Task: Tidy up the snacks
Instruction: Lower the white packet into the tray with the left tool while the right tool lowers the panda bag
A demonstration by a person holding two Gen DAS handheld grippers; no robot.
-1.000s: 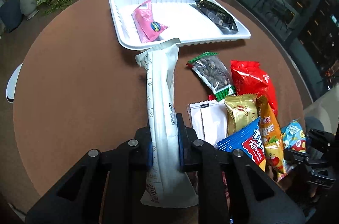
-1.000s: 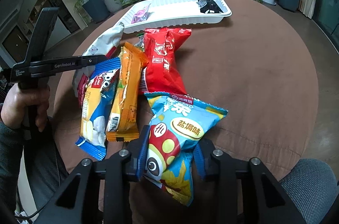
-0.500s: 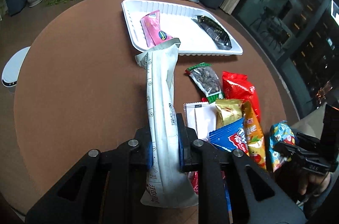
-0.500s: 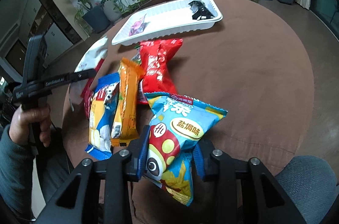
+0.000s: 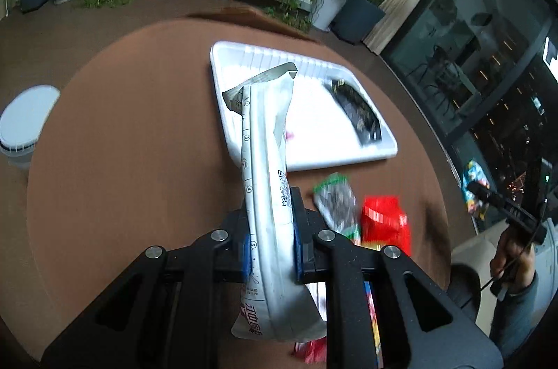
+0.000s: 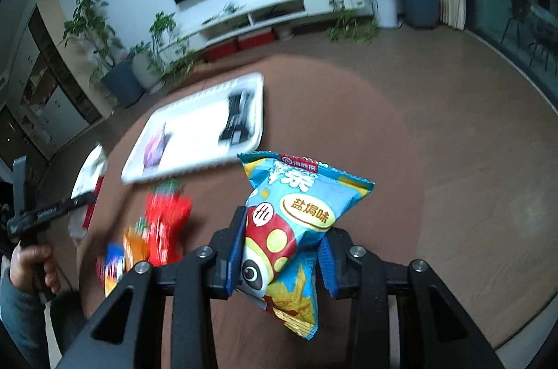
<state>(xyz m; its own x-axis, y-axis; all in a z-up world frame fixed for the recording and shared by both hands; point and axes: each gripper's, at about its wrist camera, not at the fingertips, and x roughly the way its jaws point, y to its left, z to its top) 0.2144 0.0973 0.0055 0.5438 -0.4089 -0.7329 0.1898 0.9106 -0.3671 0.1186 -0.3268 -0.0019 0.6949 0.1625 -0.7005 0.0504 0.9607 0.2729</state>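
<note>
My left gripper [image 5: 270, 229] is shut on a long white snack packet [image 5: 266, 166], which is lifted and points toward the white tray [image 5: 380, 152]. A dark packet [image 5: 359, 111] lies at the tray's right side; the pink packet there is mostly hidden behind the white one. My right gripper [image 6: 282, 247] is shut on a blue puffed snack bag [image 6: 300, 212] held above the round brown table [image 6: 436, 159]. In the right wrist view the tray [image 6: 188, 159] holds a pink packet [image 6: 155, 147] and the dark packet [image 6: 237, 121].
Loose snacks stay on the table: a seed packet [image 5: 336, 201], a red bag [image 5: 383, 222], and orange and blue packs [image 6: 122, 255]. A white stool [image 5: 28, 121] stands left of the table. Potted plants and a low TV cabinet line the far wall.
Both grippers have risen and swung toward the tray with their packets. The tray now sits nearer the centre of both views, and the snack pile has slid toward the lower edge.
</note>
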